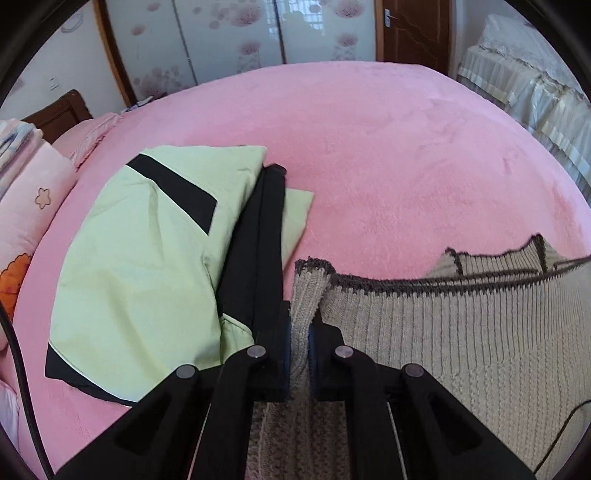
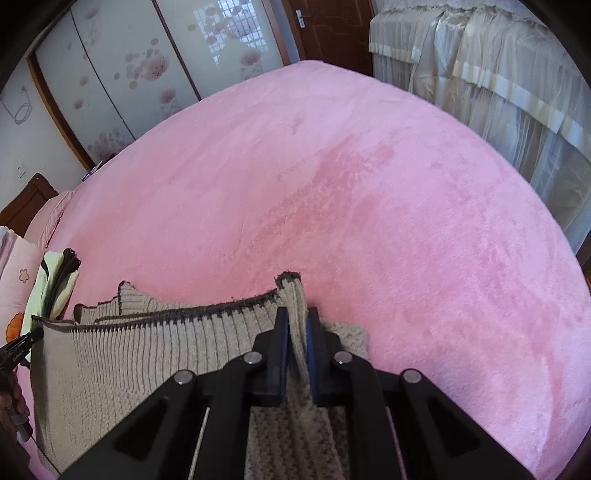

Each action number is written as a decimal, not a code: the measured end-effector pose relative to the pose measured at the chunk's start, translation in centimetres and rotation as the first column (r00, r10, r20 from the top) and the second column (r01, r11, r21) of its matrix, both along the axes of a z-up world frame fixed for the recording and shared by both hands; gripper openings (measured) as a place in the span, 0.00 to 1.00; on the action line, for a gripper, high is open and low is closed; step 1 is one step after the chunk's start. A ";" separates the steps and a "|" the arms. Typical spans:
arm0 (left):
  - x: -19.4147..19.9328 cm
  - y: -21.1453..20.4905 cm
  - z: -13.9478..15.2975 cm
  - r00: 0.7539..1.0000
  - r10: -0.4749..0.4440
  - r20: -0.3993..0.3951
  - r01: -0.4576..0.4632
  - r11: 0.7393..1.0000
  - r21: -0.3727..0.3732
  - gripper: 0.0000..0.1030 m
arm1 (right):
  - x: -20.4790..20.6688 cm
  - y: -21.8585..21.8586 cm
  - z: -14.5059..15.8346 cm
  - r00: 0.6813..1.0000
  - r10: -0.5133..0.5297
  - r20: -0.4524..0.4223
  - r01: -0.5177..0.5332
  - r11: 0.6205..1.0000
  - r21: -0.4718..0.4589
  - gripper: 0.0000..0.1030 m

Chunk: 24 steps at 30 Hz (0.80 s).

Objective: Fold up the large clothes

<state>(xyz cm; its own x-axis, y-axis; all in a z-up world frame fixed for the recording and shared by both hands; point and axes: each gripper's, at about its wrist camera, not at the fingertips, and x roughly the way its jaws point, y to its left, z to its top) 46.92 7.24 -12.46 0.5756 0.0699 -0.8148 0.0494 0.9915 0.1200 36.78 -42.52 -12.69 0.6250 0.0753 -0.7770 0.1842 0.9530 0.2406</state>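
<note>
Operator A: Beige ribbed knit sweater with a dark grey edge (image 1: 461,332) fills the near field. Left tongs (image 1: 300,332) are clenched on one bunched corner of its hem; fabric sits pinched between both pads.

Operator B: Confirmed. Right tongs (image 2: 297,339) are likewise clenched on the opposite corner of the same sweater (image 2: 147,350), with a fold of knit standing up between the fingers.

Operator A: Location of the garment?

Operator B: It hangs stretched between the two tongs, its dark-trimmed edge running from one to the other, over the near edge of the pink plush-covered bed (image 2: 369,184).

Operator A: Other items?

Operator B: To the left of the left tongs, a folded pale green garment with black panels (image 1: 140,258) lies on the bed (image 1: 369,147), just beside the sweater corner. Further left lies pink bedding with a flower print (image 1: 26,206).

Operator A: Beyond both tongs?

Operator B: Sliding wardrobe doors with a pink floral pattern (image 1: 236,37) and a brown wooden door (image 1: 413,29).
</note>
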 end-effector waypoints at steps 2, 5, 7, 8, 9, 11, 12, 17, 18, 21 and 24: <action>0.3 0.1 0.1 1.000 0.010 0.007 -0.009 1.000 -0.014 0.05 | 0.1 0.4 0.7 1.000 -0.011 0.019 0.011 0.999 -0.032 0.07; 1.2 0.3 -0.8 1.000 0.024 -0.007 -0.024 1.000 0.000 0.05 | 1.0 0.6 0.8 1.000 -0.025 0.013 0.026 0.996 -0.083 0.07; 1.9 0.9 -2.6 0.997 0.053 -0.056 -0.053 0.999 0.002 0.05 | 2.0 0.6 -0.8 0.997 -0.041 -0.059 0.035 0.993 -0.110 0.07; 2.1 1.0 -3.5 0.996 0.061 -0.073 -0.061 0.998 -0.005 0.05 | 2.2 0.6 -1.6 0.995 -0.048 -0.083 0.037 0.992 -0.122 0.07; 1.9 0.9 -4.0 0.996 0.063 -0.067 -0.063 0.998 0.001 0.05 | 2.3 0.7 -2.2 0.994 -0.050 -0.099 0.037 0.991 -0.130 0.07; 1.6 0.2 -4.2 0.998 0.053 -0.047 -0.051 0.998 0.039 0.08 | 2.3 1.1 -2.2 0.992 -0.054 -0.111 0.037 0.987 -0.153 0.08; 1.4 -0.1 -4.0 0.998 0.045 -0.048 -0.043 0.998 0.055 0.09 | 2.1 1.2 -1.8 0.992 -0.053 -0.111 0.034 0.986 -0.166 0.08; -1.3 -0.1 -0.6 0.998 0.023 -0.063 -0.022 1.000 0.012 0.15 | -0.5 2.4 1.1 0.994 -0.040 -0.103 0.017 0.977 -0.215 0.13; -2.3 0.0 0.4 0.997 0.017 -0.069 -0.017 1.000 -0.001 0.15 | -1.3 2.6 1.7 0.995 -0.028 -0.101 0.007 0.978 -0.207 0.13; -6.5 0.4 4.3 0.996 -0.016 -0.088 0.011 0.998 -0.056 0.15 | -4.5 3.7 3.9 0.995 0.014 -0.101 -0.032 0.983 -0.183 0.13; -11.4 0.5 8.3 0.992 -0.063 -0.106 0.057 0.997 -0.059 0.16 | -8.2 4.8 6.3 0.993 0.056 -0.102 -0.075 0.979 -0.189 0.13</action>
<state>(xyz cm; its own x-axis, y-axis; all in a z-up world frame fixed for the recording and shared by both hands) 35.50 7.77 -4.17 0.4862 -0.0093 -0.8738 0.1185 0.9914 0.0554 28.56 -37.69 -6.42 0.5462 -0.0431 -0.8366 0.1332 0.9904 0.0360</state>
